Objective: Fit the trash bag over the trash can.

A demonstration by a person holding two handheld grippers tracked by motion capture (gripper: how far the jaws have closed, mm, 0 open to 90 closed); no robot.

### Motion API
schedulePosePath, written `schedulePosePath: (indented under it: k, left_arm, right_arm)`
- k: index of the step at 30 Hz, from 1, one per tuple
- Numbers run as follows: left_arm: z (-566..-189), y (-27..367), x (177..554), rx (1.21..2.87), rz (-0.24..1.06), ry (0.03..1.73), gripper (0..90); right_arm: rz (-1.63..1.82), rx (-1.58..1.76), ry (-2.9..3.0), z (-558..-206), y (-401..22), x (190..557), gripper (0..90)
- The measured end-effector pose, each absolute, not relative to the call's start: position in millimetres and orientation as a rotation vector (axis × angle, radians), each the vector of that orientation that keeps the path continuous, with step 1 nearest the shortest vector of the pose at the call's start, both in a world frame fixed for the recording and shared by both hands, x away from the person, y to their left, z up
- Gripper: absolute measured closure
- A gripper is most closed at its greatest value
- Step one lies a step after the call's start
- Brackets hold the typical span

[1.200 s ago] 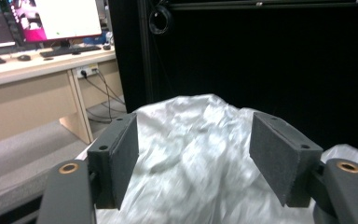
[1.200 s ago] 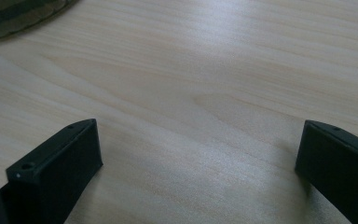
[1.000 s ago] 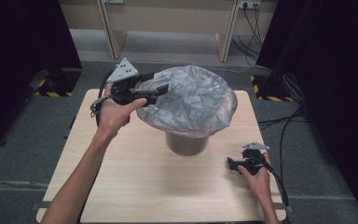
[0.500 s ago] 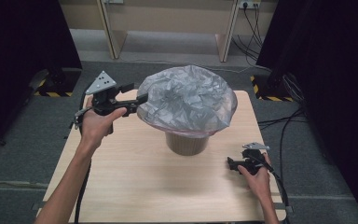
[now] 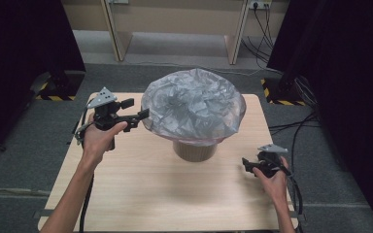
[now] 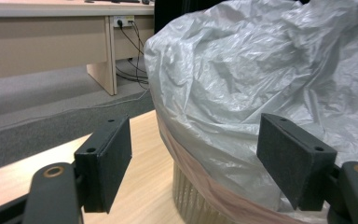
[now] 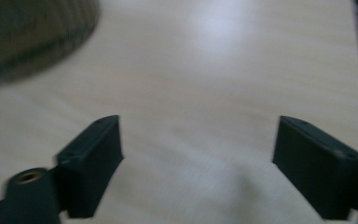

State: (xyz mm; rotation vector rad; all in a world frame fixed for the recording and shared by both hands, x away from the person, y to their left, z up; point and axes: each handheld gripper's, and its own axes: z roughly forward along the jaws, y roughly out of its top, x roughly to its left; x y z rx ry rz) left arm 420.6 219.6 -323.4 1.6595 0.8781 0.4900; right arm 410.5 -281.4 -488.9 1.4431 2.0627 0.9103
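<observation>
we hold the left gripper [image 5: 137, 118] at the left edge of the grey plastic bag [image 5: 194, 104], its tips right at the bag's overhang; from the high view we cannot tell whether they touch it. in the left gripper view the jaws stand wide apart, and they have just been opening further. the crinkled film bulges up behind and beside the right-hand pad [image 6: 289, 156], with bare table [image 5: 141, 189] showing between the two pads, and neither pad presses on the film.

the bag is pulled over a round basket [image 5: 194, 149] that stands on the light wooden table, a little back of its middle. the film spreads well past the basket's rim all round, like a cap, and a pinkish band of it runs just under the bulge where it meets the ribbed wall [image 6: 191, 196].

our right gripper [image 5: 246, 163] sits low near the table's right edge, well apart from the basket. its jaws are apart with only bare wood between them, and they have just been closing a little. the basket's foot [image 7: 32, 32] shows blurred at the top left of the right gripper view.
</observation>
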Motion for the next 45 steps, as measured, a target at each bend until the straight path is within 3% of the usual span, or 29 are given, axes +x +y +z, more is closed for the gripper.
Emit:
schedulePosePath:
  k: [15, 24, 27, 45]
  left_arm:
    - [-317.0, 232.8, 409.4, 1.635, 0.494, 0.884, 21.4]
    - [-332.0, 242.3, 407.3, 1.662, 0.482, 0.931, 21.1]
    - [-332.9, 242.5, 406.0, 1.670, 0.515, 0.921, 20.3]
    - [-338.5, 229.0, 409.3, 1.674, 0.441, 0.858, 18.7]
  right_arm:
    - [1.060, 1.345, 2.000, -429.2, -281.3, 422.6, 18.7]
    - [1.091, 1.290, 1.964, -394.6, -280.7, 422.2, 18.9]
    - [1.135, 1.279, 1.959, -382.3, -279.7, 425.8, 18.9]
    - [1.245, 1.228, 1.901, -325.4, -267.1, 435.0, 24.3]
